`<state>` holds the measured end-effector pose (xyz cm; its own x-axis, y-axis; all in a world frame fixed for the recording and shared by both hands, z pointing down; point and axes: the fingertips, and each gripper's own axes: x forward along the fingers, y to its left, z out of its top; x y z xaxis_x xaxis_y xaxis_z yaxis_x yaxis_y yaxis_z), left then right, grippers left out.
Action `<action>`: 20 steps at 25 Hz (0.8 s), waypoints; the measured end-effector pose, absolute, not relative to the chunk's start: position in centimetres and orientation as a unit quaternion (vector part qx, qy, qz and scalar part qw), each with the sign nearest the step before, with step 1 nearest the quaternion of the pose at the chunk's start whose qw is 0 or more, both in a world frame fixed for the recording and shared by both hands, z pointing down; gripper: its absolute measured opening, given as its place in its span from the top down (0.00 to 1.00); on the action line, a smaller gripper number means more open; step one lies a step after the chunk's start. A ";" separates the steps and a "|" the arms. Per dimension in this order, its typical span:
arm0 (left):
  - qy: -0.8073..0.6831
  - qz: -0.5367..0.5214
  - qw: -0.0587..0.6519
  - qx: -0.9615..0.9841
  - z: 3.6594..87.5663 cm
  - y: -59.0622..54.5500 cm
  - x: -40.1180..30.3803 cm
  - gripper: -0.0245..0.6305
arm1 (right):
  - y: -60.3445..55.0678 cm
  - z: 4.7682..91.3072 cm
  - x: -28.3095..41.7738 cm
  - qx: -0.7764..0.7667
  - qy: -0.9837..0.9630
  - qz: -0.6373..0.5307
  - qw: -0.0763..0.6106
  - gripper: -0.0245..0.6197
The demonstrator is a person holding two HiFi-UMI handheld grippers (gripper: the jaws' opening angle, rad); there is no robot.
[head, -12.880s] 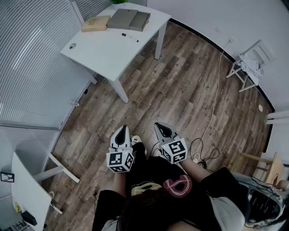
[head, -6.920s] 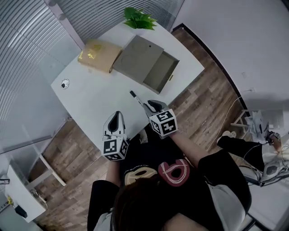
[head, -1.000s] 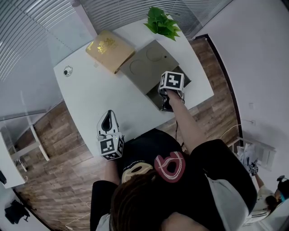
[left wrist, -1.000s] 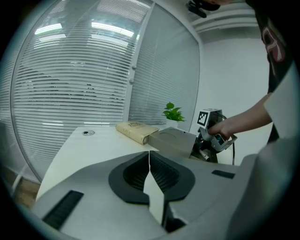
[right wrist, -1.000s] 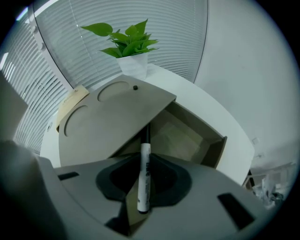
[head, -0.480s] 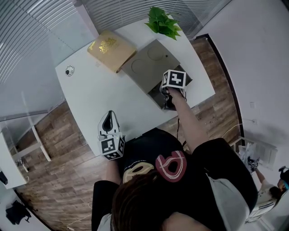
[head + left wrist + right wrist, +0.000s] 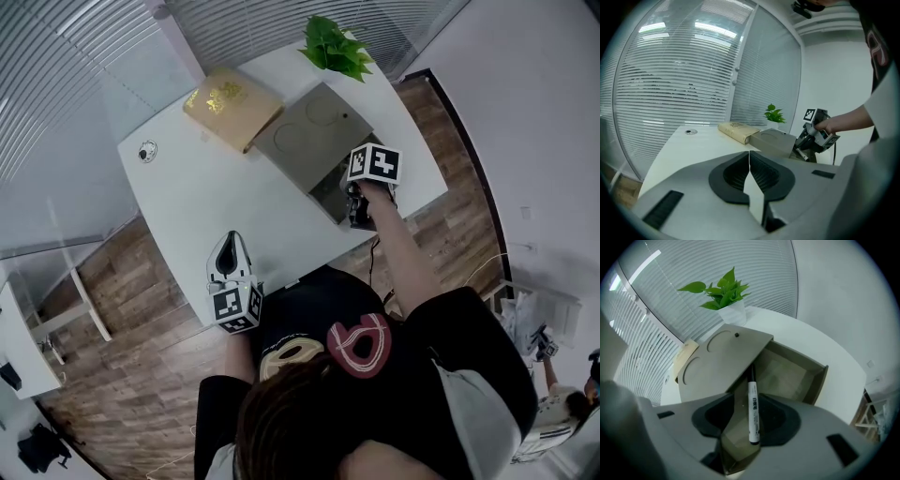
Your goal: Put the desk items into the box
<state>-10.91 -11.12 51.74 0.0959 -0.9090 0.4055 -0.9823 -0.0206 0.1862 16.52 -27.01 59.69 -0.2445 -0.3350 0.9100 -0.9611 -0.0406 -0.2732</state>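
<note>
We have the white counter spread out ahead of both tongs. On it, right under the right tongs, sits the grey box. Its lid is shifted toward the far end, so the near half lies open. Only the right gripper view looks into that open half; in the head view the tongs themselves cover most of it.

Beyond the lid and left of the right tongs lies the tan book, just beside the lid. The plant stands past the box's far end, nearly straight ahead of the right tongs.

The left tongs hang over the counter's near edge, well apart from the box. Their jaws are together with nothing between them, which their own view shows plainly. That view also catches the right tongs from the side, tipped down at the box, a tilt we cannot read well from the head view.

The right tongs' jaws are opening. The marker stands between them, close along the right pad with a gap to the left pad. Its black cap points into the box, by the lid's edge. The head view does not show the marker at all.

A small disc sits far ahead and left of the left tongs. We see it in the head and left gripper views only.
</note>
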 end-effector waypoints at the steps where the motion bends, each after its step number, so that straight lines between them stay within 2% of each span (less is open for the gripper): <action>1: -0.666 0.086 0.212 0.711 51.7 -11.1 -10.9 0.93 | -27.0 59.3 16.6 0.527 -0.620 0.490 0.313 0.72; 6: -0.656 0.083 0.210 0.720 51.6 -11.0 -10.7 0.93 | -26.8 57.4 16.6 0.523 -0.645 0.482 0.280 0.65; 20: -0.627 0.056 0.218 0.746 50.5 -11.0 -9.1 0.93 | -23.4 51.7 15.0 0.501 -0.711 0.454 0.194 0.65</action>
<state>-9.12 -11.04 50.47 0.2086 -0.9110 0.3557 -0.9594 -0.1200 0.2552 15.01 -23.43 51.67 -0.4230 -0.5359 0.7307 -0.8881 0.0852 -0.4516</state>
